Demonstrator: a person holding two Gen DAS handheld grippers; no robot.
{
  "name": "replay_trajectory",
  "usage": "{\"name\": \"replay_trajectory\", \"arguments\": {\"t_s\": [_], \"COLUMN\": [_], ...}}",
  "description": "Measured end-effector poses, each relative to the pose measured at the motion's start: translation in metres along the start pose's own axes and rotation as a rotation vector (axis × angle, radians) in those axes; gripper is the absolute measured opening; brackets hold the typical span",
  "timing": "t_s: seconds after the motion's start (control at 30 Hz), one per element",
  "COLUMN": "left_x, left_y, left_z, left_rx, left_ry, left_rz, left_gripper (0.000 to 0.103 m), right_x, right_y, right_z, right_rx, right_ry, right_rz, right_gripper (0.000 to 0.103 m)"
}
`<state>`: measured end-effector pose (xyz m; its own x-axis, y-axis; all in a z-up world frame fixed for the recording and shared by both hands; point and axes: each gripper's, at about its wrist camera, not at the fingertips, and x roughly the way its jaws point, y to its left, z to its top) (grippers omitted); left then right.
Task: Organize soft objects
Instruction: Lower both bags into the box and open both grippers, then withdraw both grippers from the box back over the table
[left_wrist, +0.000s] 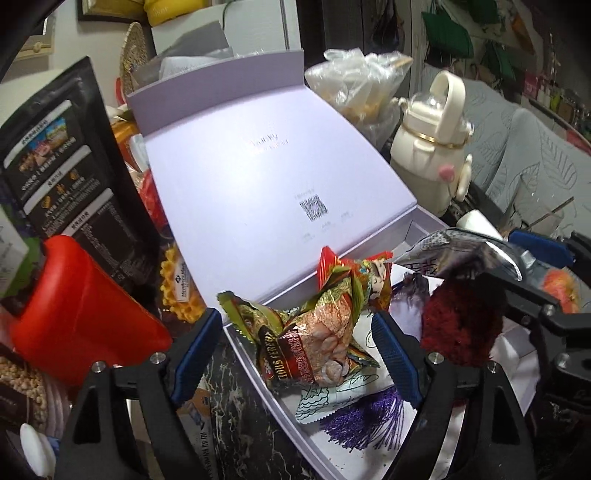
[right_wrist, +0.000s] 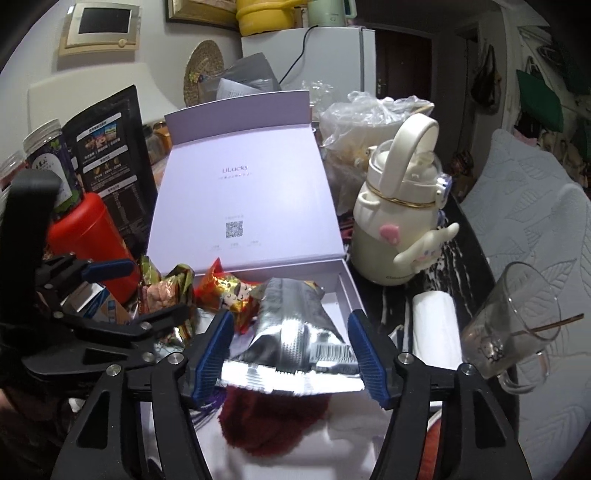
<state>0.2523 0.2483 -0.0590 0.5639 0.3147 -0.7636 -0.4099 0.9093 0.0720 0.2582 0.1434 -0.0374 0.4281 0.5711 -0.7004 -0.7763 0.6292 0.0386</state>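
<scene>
Your right gripper stands apart around the silver foil packet — light, crinkly, slippery; pinch its sealed edge, near the box front.

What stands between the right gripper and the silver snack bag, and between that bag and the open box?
Nothing visible does. The silver snack bag lies between the open fingers of the right gripper, already over the white box, resting on a dark red fluffy item.

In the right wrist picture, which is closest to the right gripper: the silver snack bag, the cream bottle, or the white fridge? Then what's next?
From the right gripper:
1. Silver foil snack bag, between its fingers.
2. Cream handled water bottle, ahead on the right.
3. White fridge, at the back.
</scene>
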Motion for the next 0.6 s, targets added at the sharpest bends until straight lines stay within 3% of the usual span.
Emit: {"name": "replay_trajectory", "arguments": {"t_s": [0.23,0.33,0.6], "left_x": [-0.024,-0.036,-0.076], "left_y": [0.006,0.006,0.012], "left_z": [-0.001,0.000,0.000], "left_rx": [-0.009,-0.008,-0.027], "left_ry": [-0.029,-0.046,-0.112], "left_rz": [0.021,0.027,0.037], "left_gripper": [0.083,0.083,0.083], "right_x": [-0.008,-0.011,-0.047], "right_y": [0.000,0.005,0.018], "right_z": [0.001,0.003,0.012], "right_rx": [0.019,0.007,-0.013], "right_ry": [0.004,0.005,-0.061], "right_rz": [0.003,0.001,-0.022], "right_gripper": [0.068,0.077,0.077]}}
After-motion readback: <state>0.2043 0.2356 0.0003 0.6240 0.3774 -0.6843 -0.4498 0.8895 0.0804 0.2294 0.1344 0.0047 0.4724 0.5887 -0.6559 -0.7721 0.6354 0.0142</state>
